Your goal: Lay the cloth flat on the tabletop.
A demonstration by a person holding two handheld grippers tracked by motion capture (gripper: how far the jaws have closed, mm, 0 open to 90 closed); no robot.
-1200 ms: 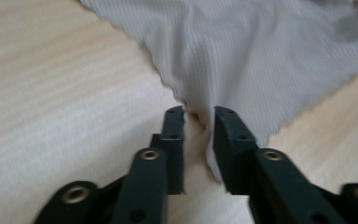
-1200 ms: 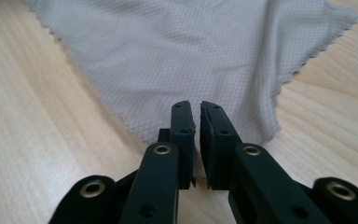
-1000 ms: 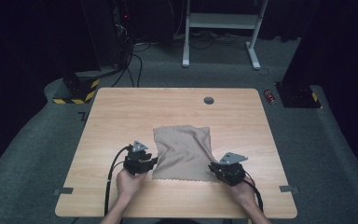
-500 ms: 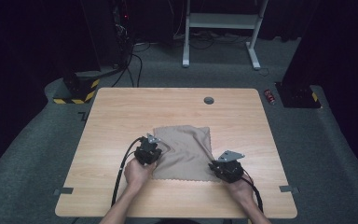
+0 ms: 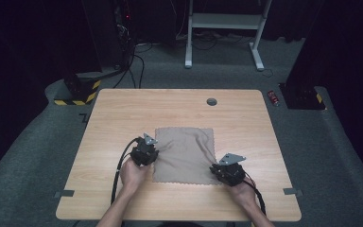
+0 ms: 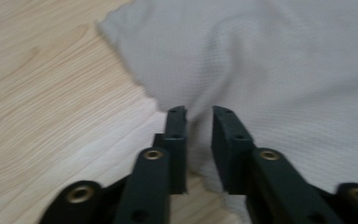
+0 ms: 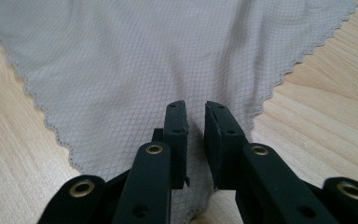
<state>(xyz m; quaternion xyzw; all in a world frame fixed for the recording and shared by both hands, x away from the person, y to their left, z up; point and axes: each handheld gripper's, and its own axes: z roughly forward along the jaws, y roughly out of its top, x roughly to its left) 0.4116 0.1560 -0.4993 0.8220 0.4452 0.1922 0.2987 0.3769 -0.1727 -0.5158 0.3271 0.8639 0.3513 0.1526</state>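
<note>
A grey-beige cloth (image 5: pixel 186 151) with a zigzag hem lies nearly flat and square on the wooden table (image 5: pixel 123 109), with a soft ridge near its right side. My left gripper (image 5: pixel 152 144) sits at the cloth's left edge. In the left gripper view its jaws (image 6: pixel 199 112) have just been opening; a narrow gap shows between them, with the cloth's (image 6: pixel 284 60) edge lying in it unpressed. My right gripper (image 5: pixel 220 166) rests at the near right corner. Its jaws (image 7: pixel 196 106) stand slightly apart over that corner of the cloth (image 7: pixel 135 56).
A round cable hole (image 5: pixel 211 101) sits near the table's far edge. Grey tape tabs (image 5: pixel 64 193) mark the near corners. On the floor beyond are a white desk frame (image 5: pixel 227 23), a yellow-and-black striped base (image 5: pixel 78 92) and a small red item (image 5: pixel 274 97).
My left gripper moved away from the person along the cloth's left edge, from the near left corner to mid-edge. The cloth now lies flatter and squarer. The right gripper stayed put.
</note>
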